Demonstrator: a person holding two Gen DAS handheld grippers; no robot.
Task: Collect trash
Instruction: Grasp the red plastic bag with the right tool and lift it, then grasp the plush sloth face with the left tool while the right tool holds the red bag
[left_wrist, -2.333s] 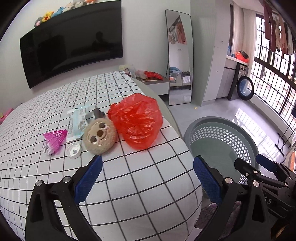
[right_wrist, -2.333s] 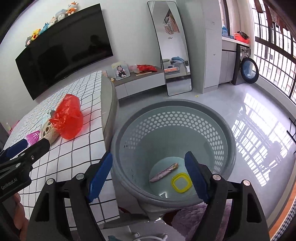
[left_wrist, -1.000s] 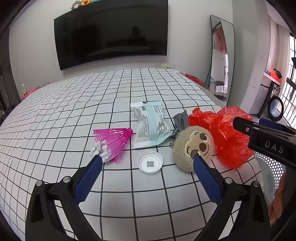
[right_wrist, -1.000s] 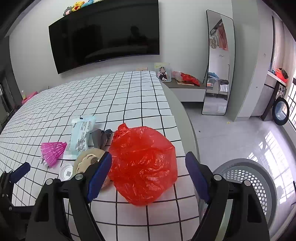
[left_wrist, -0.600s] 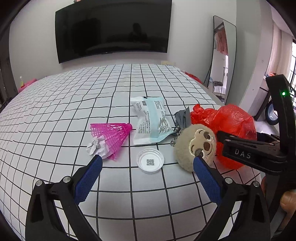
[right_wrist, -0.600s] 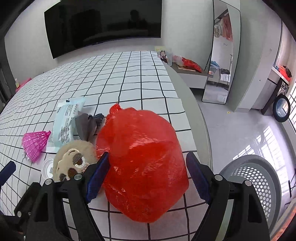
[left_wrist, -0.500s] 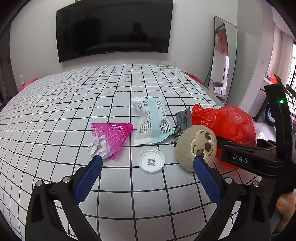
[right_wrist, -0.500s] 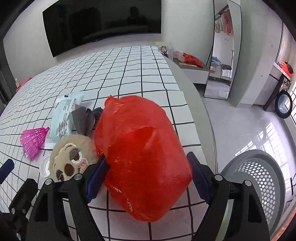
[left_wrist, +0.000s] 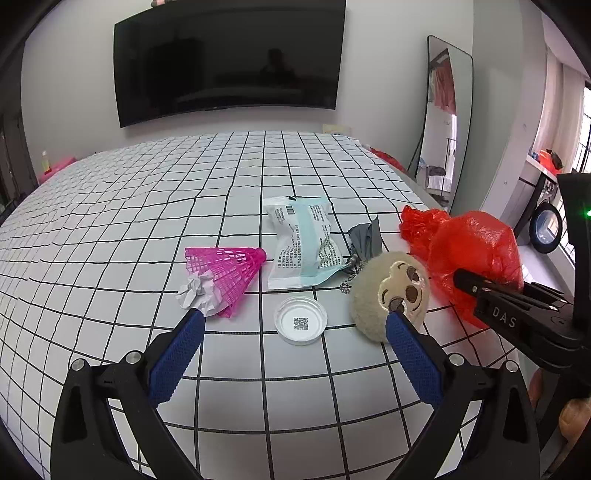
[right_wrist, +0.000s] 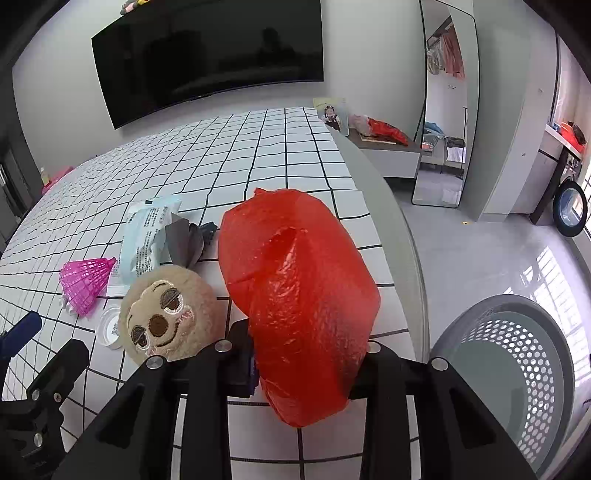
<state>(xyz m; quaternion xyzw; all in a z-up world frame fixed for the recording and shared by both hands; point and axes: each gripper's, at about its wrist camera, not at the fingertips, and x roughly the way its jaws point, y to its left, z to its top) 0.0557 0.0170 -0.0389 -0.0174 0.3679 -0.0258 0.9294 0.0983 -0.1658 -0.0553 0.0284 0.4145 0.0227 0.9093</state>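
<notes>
The right gripper (right_wrist: 308, 360) is clamped on the red plastic bag (right_wrist: 295, 291), its jaws pressed into the bag's lower half at the near edge of the checked bedspread (left_wrist: 258, 398). The left gripper (left_wrist: 293, 325) hangs with its blue fingers (left_wrist: 175, 356) spread wide, holding nothing, above a clear round lid (left_wrist: 300, 320) (a QR code shows on it). Just beside the bag lies a round plush face (right_wrist: 168, 319). Beyond the lid lie a pink shuttlecock (left_wrist: 229, 271) with crumpled paper (left_wrist: 197, 291) touching its skirt, and a white-and-teal packet (left_wrist: 301, 245). A grey perforated basket (right_wrist: 517, 365) stands on the floor off the bed's right side. A wall television (left_wrist: 229, 61) hangs farthest back.
</notes>
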